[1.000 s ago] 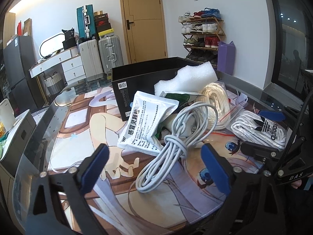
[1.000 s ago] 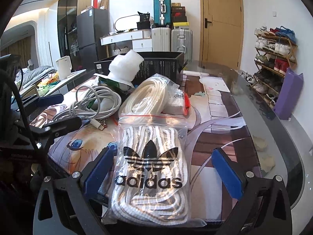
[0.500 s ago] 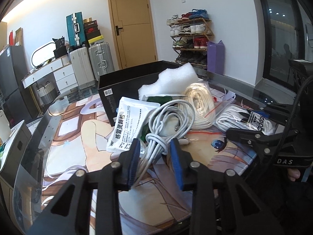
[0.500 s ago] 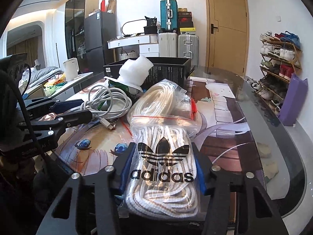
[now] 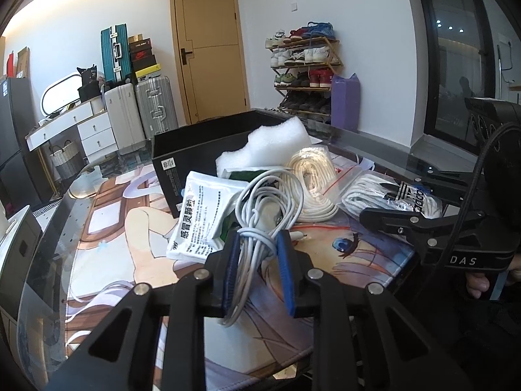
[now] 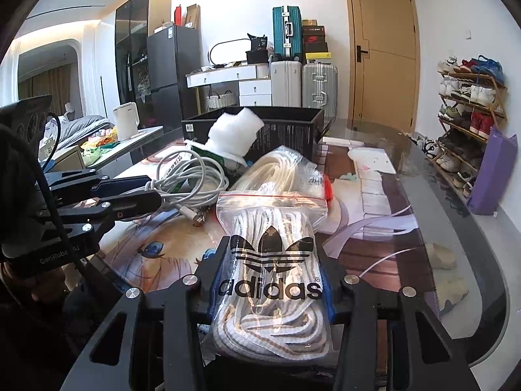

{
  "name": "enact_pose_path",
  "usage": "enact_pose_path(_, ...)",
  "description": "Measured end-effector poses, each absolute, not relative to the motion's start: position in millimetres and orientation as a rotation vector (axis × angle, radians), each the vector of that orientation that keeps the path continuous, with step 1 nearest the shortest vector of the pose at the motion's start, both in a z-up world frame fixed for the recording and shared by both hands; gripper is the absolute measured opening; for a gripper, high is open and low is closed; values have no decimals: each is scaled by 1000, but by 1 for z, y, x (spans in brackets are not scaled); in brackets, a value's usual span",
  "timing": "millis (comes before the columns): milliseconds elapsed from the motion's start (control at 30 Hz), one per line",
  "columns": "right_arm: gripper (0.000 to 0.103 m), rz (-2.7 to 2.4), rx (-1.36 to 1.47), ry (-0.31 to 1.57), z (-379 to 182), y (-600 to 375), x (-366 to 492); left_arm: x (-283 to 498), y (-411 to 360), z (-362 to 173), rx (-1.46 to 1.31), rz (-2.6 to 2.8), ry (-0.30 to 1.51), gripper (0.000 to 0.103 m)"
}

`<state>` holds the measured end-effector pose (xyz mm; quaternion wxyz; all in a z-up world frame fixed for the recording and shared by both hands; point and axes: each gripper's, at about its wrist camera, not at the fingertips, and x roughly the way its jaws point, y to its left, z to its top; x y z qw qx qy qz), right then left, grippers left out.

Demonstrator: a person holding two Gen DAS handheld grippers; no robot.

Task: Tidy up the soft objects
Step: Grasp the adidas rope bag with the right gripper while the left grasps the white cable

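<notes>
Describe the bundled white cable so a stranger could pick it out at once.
Start at the open black box on the picture-printed table mat. In front of it is a heap of soft items; the white cable is its nearest piece. Unlike the bagged cords beside it, it is bare, with its tied middle between the closing left gripper.

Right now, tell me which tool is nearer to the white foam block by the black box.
Left, likely. The left tool, closing on the grey cable bundle, sits just before the foam block. The right tool, closing on the adidas bag, has another bagged rope between.
</notes>
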<state>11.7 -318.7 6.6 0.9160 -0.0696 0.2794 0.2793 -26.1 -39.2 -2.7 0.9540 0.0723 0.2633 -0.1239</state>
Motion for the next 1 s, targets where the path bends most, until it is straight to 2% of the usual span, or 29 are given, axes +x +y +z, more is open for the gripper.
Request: enact_pose_path(1000,46,583,-107,441,68,-336,2,-37,-6,44,-39,-277,405,21)
